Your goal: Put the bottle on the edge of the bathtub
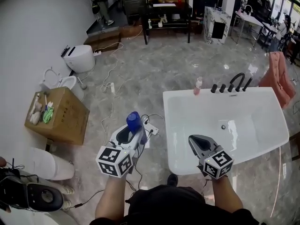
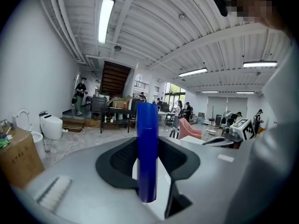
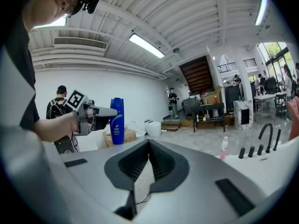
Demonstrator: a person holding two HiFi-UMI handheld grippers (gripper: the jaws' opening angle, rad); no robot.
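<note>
A blue bottle [image 1: 133,121] stands upright between the jaws of my left gripper [image 1: 132,131], which is shut on it, over the floor just left of the white bathtub [image 1: 174,125]. In the left gripper view the blue bottle [image 2: 147,125] fills the gap of the left gripper [image 2: 148,146]. My right gripper [image 1: 192,139] hovers over the tub's near left corner, jaws shut and empty. In the right gripper view its jaws [image 3: 149,142] meet at the tip, and the blue bottle [image 3: 117,121] shows to the left.
A small pink bottle [image 1: 198,86] and a black faucet [image 1: 237,81] stand on the tub's far edge. Cables and a power strip [image 1: 151,129] lie on the floor by the tub. A cardboard box [image 1: 61,118] and a toilet [image 1: 79,58] are at the left.
</note>
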